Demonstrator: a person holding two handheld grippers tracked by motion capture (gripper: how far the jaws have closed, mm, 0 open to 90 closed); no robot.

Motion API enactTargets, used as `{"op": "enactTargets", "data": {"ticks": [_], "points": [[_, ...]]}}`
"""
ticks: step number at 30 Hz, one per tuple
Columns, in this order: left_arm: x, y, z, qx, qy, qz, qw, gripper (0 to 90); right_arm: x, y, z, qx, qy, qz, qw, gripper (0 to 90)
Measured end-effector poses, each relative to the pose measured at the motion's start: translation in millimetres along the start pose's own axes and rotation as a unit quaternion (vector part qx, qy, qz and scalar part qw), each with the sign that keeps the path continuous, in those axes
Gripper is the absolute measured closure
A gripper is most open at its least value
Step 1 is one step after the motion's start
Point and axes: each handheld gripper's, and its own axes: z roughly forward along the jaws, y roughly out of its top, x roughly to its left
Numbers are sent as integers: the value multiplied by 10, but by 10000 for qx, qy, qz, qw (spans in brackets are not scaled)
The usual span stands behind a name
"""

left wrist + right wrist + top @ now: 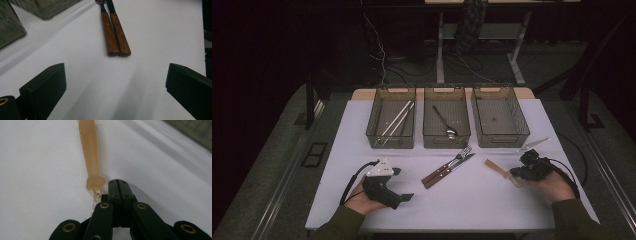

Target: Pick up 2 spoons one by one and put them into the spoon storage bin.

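— What do we see from the high view?

— We see the left hand-held gripper [404, 184] resting on the white desk [362, 130] at the near left, jaws spread, nothing between them. The right hand-held gripper [514, 174] sits at the near right, its tip against the clear end of a tan-handled utensil [497, 167] lying on the desk. A fork and knife with wooden handles [447, 169] lie side by side in the middle, well apart from both. Beyond them stand three bins [447, 118]; the left one holds chopsticks [398, 118], the middle one a spoon [446, 123].

— And the left gripper view?

— We look along its two black jaws, standing wide apart over bare desk [162, 30]. The wooden handles [115, 35] lie ahead, untouched.

— The right gripper view?

— Here the jaws are pressed together, pad against pad. The tan-handled utensil [90, 152] stretches away on the desk [37, 170], just left of the tips; its clear end runs alongside the left jaw. We cannot tell whether it is pinched or only touched.
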Motion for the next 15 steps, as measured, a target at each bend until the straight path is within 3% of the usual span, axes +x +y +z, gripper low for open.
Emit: {"op": "enactTargets", "data": {"ticks": [4, 8, 11, 15], "points": [[9, -1, -8, -16, 18, -26, 10000, 18, -57, 69, -80, -360, -69, 42, 9993, 787], [10, -2, -6, -21, 17, -22, 10000, 18, -80, 189, -82, -678, 192, -67, 9975, 632], [6, -1, -5, -12, 15, -13, 10000, 18, -28, 315, 5, -668, 447, -212, 9965, 569], [9, -3, -4, -10, 14, -19, 10000, 17, 74, 470, 164, -481, 438, -522, 9965, 542]]}}
